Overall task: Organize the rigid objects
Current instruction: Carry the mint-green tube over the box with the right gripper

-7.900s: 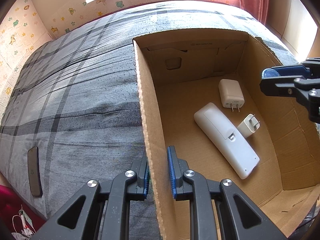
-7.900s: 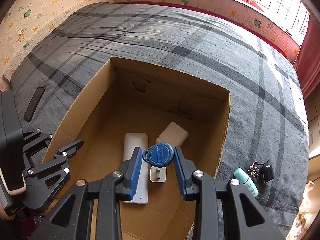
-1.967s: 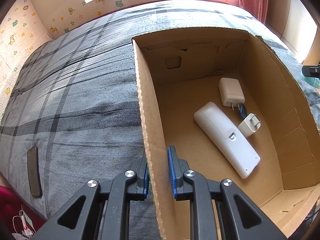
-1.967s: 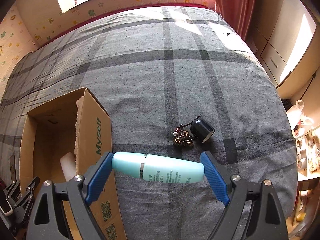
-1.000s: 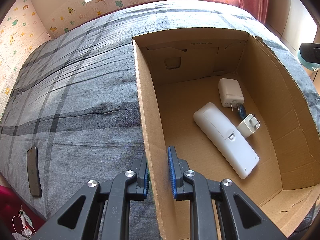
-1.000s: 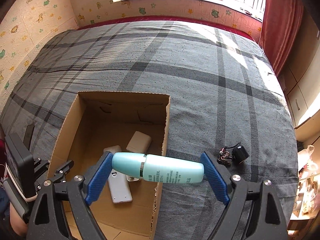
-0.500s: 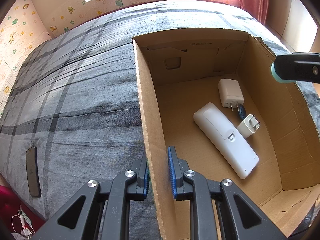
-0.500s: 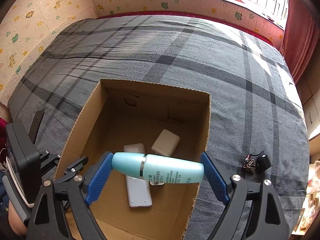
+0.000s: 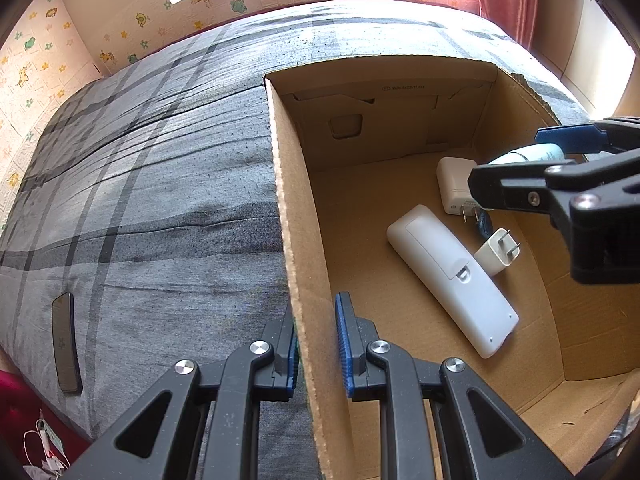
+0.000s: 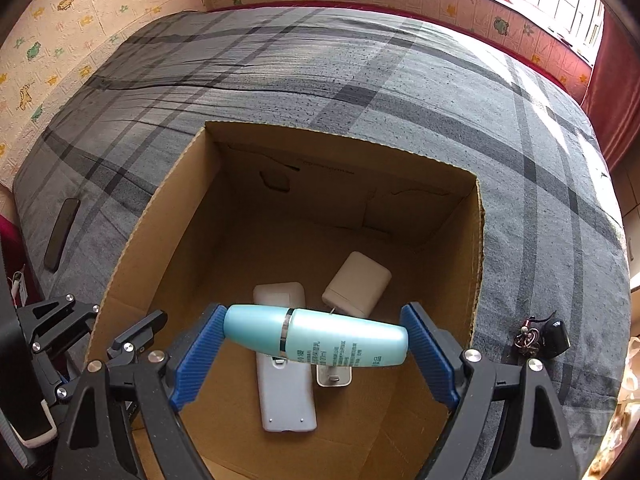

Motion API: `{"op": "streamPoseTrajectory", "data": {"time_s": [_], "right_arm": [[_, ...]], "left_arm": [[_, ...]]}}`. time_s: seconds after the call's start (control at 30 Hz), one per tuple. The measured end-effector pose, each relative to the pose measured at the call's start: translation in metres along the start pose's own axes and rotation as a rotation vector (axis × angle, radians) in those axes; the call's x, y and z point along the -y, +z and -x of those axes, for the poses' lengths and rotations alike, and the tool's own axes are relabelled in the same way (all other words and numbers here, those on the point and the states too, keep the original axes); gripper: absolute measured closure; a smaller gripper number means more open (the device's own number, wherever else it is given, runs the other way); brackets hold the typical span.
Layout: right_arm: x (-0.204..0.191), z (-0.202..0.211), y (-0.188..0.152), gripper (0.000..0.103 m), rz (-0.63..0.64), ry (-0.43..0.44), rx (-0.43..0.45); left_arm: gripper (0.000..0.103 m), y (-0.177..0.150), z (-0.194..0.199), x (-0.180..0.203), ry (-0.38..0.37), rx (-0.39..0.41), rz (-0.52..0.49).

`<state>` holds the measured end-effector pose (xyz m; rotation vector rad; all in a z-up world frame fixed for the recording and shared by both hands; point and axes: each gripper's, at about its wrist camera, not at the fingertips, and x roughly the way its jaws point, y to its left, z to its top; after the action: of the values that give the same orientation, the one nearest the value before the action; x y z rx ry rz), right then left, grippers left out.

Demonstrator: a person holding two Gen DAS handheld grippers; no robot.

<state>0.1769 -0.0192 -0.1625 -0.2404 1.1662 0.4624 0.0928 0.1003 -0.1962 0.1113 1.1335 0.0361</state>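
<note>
Here, teal bottle (image 10: pixel 316 340) lies crosswise, gripped end to end between the blue pads of the right gripper (image 10: pixel 315 354), held in the air over the open cardboard box (image 10: pixel 478 264). In the left wrist view only the bottle's pale tip (image 9: pixel 528 155) shows behind that gripper's black fingers.

On the box floor: white remote (image 9: pixel 450 278), face down, lying diagonally; a small white plug (image 9: pixel 496 254) just beside its right edge; a larger white charger (image 9: pixel 452 188) nearer the far wall. A sliver of something blue sits between the two plugs; cannot tell what.

Left gripper (image 9: pixel 316 344) straddles the box's left wall, outer pad against the cardboard, inner pad with a slight gap visible; jaws narrowly set.

Box rests on grey plaid bedcover (image 10: pixel 360 68). Dark flat phone-like slab (image 9: pixel 66 342) lies well left near the bed edge. Small black object with charm (image 10: pixel 546 336) lies on the cover right of the box.
</note>
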Motion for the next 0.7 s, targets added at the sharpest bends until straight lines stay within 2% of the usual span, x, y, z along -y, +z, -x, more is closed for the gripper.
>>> {"op": "streamPoseTrajectory", "data": {"time_s": [0.33,0.7], "right_arm": [[-0.004,-0.026,-0.002,0.012,0.021,-0.012,-0.046],[-0.012,-0.034,0.0,0.012,0.06,-0.058,-0.046]], "left_arm": [[0.084,0.0,-0.001,0.0,-0.004,0.0,0.002],[0.084,-0.001,0.0,-0.001,-0.001,-0.001,0.0]]}}
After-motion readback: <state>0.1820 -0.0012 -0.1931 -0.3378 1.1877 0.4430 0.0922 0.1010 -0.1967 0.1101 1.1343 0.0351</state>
